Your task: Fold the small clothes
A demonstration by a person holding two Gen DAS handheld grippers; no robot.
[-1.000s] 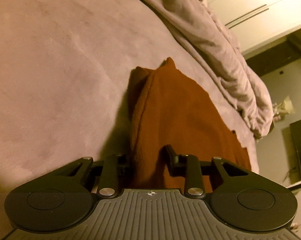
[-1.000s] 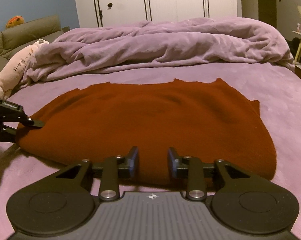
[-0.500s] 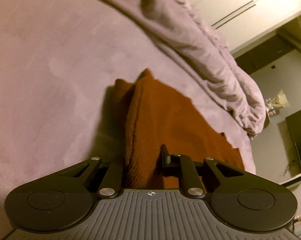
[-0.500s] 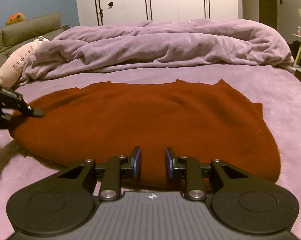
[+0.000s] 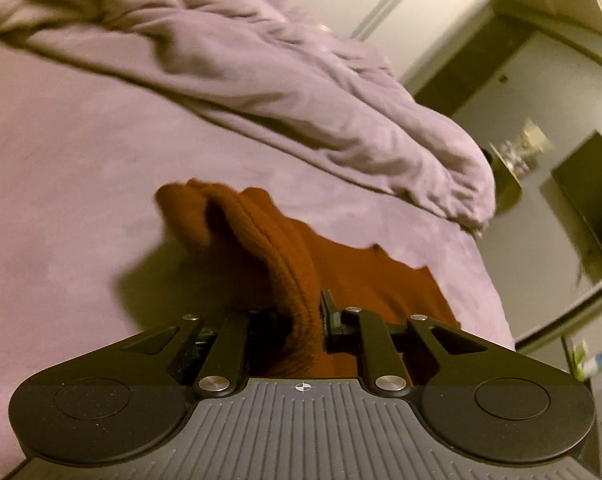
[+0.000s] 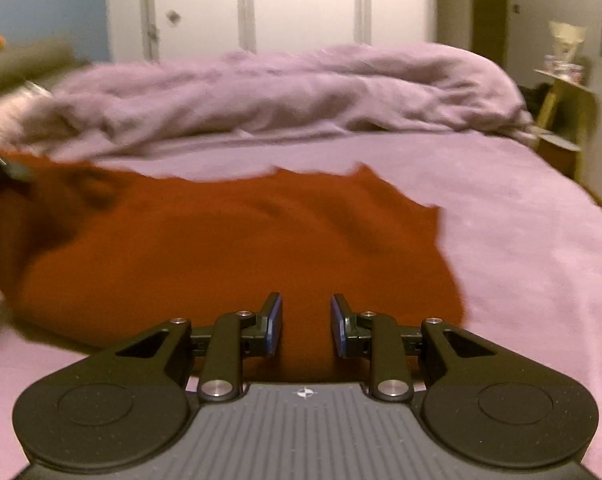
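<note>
Rust-red garment (image 6: 237, 248) lies spread on purple bed (image 6: 521, 240), mid-bed, near edge toward the cams. Crumpled purple duvet (image 6: 281, 92) heaped along far edge of bed, apart from garment.

L gripper (image 5: 303, 320): clamped on garment's hemmed edge; fabric bunched betw. fingers, lifted off bed into a ridge w/ shadow below. In R cam, L gripper (image 6: 5, 164) shows at garment's left end, blurred.

R gripper (image 6: 306, 326): fingers parted, blue pads visible, garment's near edge betw. them; contact w/ cloth — can't tell.

Bkgd: white wardrobe (image 6: 301, 4), side table (image 6: 561, 108) off bed's right edge.
</note>
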